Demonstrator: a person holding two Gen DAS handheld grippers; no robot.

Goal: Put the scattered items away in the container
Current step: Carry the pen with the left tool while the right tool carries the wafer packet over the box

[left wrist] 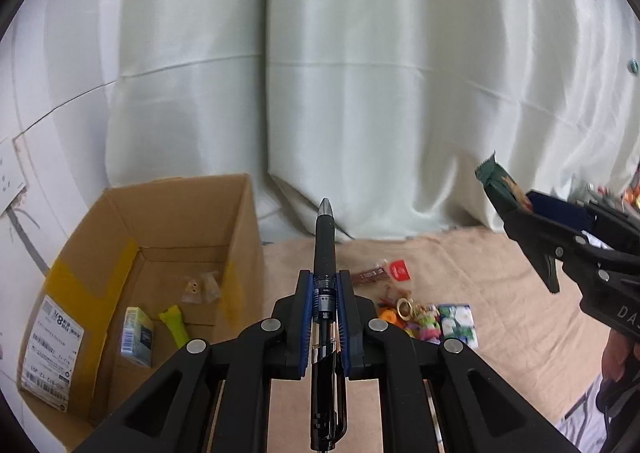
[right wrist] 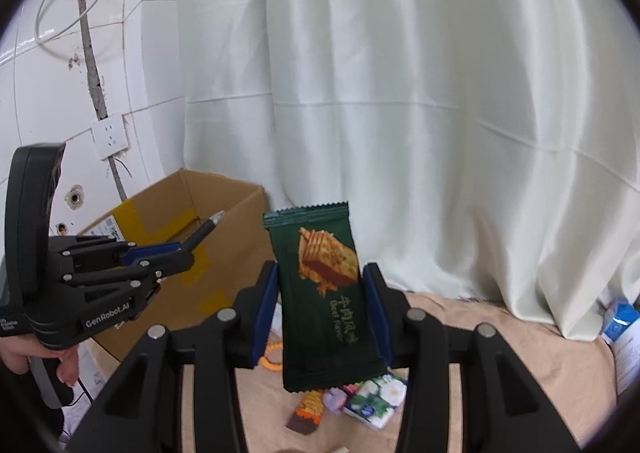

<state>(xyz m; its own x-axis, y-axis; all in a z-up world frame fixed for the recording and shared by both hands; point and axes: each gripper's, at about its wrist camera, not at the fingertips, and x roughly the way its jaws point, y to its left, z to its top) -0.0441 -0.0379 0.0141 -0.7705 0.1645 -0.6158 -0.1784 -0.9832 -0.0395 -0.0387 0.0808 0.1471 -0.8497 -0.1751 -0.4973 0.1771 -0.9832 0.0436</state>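
The left claw (left wrist: 324, 317) clamps a stiff, slick pen (left wrist: 326, 253) mid-barrel, the box (left wrist: 240, 221) ahead to its left. The right claw (right wrist: 320, 309) pinches a light, crinkly snack packet (right wrist: 320, 293) by its edges; it may slip.

Box: a cardboard box (left wrist: 168, 237) is standing open at the far left, against the wall (left wrist: 60, 65) and just left of the curtain (left wrist: 360, 93).
Inside the box: a small carton (left wrist: 138, 337), a flat packet (left wrist: 175, 325) and a clear bag (left wrist: 202, 287) are lying on its floor.
Cloth: a cloth (left wrist: 500, 313) is covering the surface to the right of the box.
Loose pile: small packets and trinkets (left wrist: 424, 319) are lying together on the cloth, near the box.
Left gripper (left wrist: 325, 293): it is holding a pen (left wrist: 325, 253) lengthwise between its jaws, right of the box.
Right gripper (right wrist: 320, 309): it is holding a snack packet (right wrist: 324, 293) upright above the pile.
Far right: a carton (right wrist: 618, 317) is sitting at the curtain's foot.
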